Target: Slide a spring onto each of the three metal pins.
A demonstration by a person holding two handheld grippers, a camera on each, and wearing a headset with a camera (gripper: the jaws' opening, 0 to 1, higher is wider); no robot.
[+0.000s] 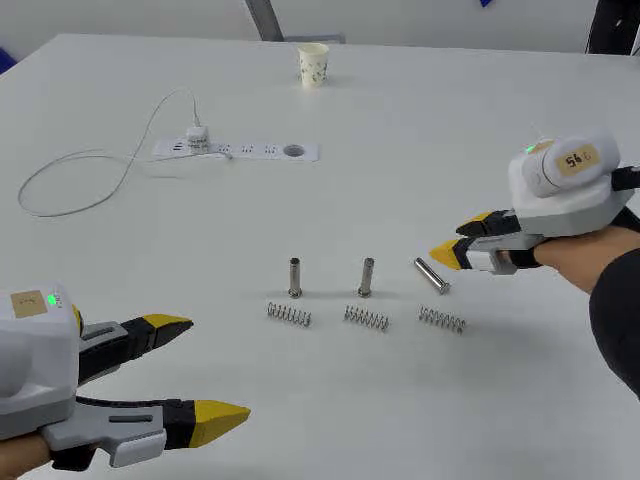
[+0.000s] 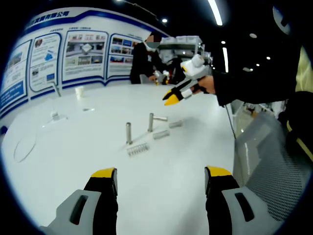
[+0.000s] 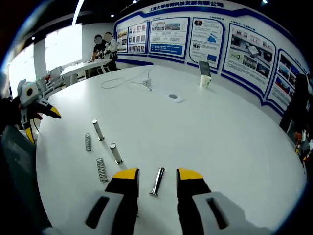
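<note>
Two pins [image 1: 295, 277] upright, one lying; three springs [image 1: 366, 318].

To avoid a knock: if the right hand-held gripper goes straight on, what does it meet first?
The right hand-held gripper would probably meet the lying pin first, in line with its open jaws; depth is unclear.

Your bench is a wide white table [image 1: 450, 120]. Blue-trimmed display boards [image 3: 205, 41] line the wall behind it. Strip lights [image 2: 215, 12] run overhead; a bright window [image 3: 63, 46] glows beside two people [image 3: 105, 46] at another table [image 3: 88, 68].
</note>
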